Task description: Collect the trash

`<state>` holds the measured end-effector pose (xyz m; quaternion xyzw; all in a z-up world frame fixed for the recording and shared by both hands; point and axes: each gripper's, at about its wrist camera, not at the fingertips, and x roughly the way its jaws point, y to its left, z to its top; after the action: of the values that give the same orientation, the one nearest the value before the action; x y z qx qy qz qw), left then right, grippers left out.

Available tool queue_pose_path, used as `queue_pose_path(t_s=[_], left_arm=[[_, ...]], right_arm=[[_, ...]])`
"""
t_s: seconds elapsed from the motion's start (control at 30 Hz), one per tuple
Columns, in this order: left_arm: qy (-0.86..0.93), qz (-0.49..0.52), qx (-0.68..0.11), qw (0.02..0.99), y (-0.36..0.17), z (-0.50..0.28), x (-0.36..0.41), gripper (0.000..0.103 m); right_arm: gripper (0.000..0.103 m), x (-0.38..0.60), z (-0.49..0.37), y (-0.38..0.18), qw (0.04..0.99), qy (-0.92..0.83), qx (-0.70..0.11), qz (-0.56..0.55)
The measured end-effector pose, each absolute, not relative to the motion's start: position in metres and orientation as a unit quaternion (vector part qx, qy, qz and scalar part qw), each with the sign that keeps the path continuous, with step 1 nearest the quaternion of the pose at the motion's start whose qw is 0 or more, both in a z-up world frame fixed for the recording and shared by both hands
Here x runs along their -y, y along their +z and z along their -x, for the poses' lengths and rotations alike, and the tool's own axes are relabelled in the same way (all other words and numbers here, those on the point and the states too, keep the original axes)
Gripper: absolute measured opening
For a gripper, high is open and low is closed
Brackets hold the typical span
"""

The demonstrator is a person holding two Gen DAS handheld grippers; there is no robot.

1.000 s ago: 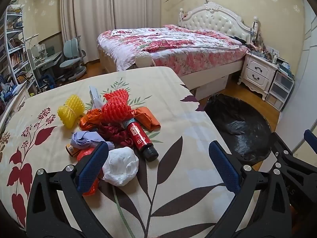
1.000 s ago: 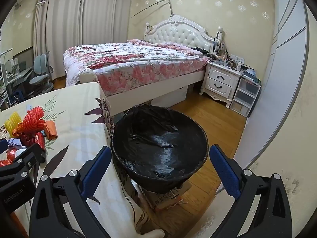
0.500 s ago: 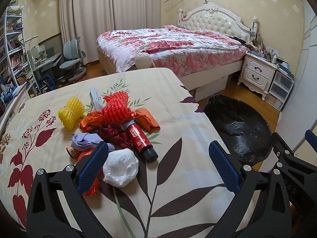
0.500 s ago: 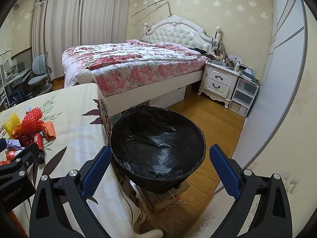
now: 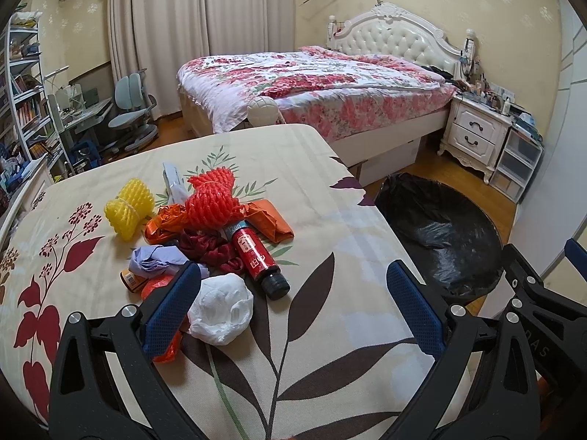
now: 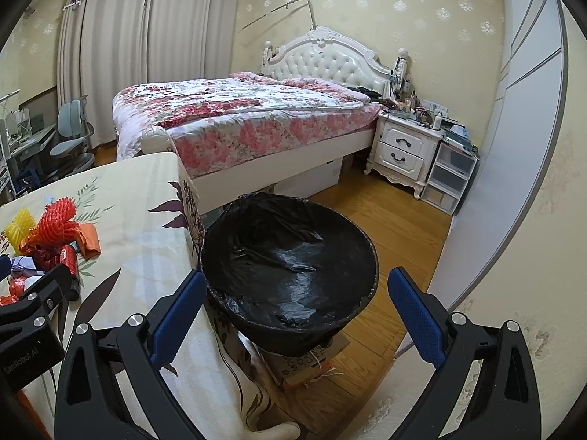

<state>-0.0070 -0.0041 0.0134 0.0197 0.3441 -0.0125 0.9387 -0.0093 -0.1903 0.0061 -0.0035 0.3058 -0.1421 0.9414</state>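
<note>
A heap of trash lies on the leaf-patterned tablecloth (image 5: 293, 330): a crumpled white wad (image 5: 221, 307), a red bottle with a black cap (image 5: 256, 258), a red foam net (image 5: 212, 201), a yellow foam net (image 5: 128, 208), orange wrappers (image 5: 271, 219) and a lilac scrap (image 5: 156, 260). My left gripper (image 5: 291, 295) is open just short of the heap, its left finger beside the white wad. A bin lined with a black bag (image 6: 290, 271) stands right of the table. My right gripper (image 6: 297, 306) hangs open in front of the bin, holding nothing.
A bed with a floral cover (image 5: 315, 88) stands behind the table, a white nightstand (image 5: 473, 134) and plastic drawers (image 6: 449, 176) to its right. The bin rests on a cardboard box (image 6: 304, 363) on the wooden floor. A desk chair (image 5: 130, 110) and bookshelf (image 5: 22, 102) are at far left.
Both views have drifted only a little; the trash heap sits slightly nearer the left gripper. Both grippers stay open and nothing was taken hold of.
</note>
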Motion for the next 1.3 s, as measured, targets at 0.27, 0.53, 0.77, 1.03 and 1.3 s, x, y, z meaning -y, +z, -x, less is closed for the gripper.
queue_pose_path(t_s=[0.27, 0.53, 0.77, 1.03, 1.3], left_arm=[[-0.014, -0.02, -0.346, 0.938, 0.012, 0.007, 0.005, 0.099], [-0.017, -0.022, -0.348, 0.937, 0.005, 0.006, 0.009, 0.099], [-0.017, -0.023, -0.348, 0.937, 0.005, 0.006, 0.009, 0.099], [-0.017, -0.024, -0.348, 0.937, 0.004, 0.006, 0.011, 0.099], [-0.016, -0.023, -0.348, 0.937, 0.005, 0.006, 0.011, 0.099]], right_arm=[[0.096, 0.194, 0.011, 0.007, 0.941, -0.145, -0.305, 0.002], [0.096, 0.199, 0.014, 0.003, 0.941, -0.147, -0.306, 0.001], [0.096, 0.203, 0.014, 0.0, 0.94, -0.148, -0.308, 0.0], [0.096, 0.202, 0.014, 0.001, 0.94, -0.147, -0.309, 0.0], [0.096, 0.201, 0.014, 0.002, 0.939, -0.147, -0.309, 0.0]])
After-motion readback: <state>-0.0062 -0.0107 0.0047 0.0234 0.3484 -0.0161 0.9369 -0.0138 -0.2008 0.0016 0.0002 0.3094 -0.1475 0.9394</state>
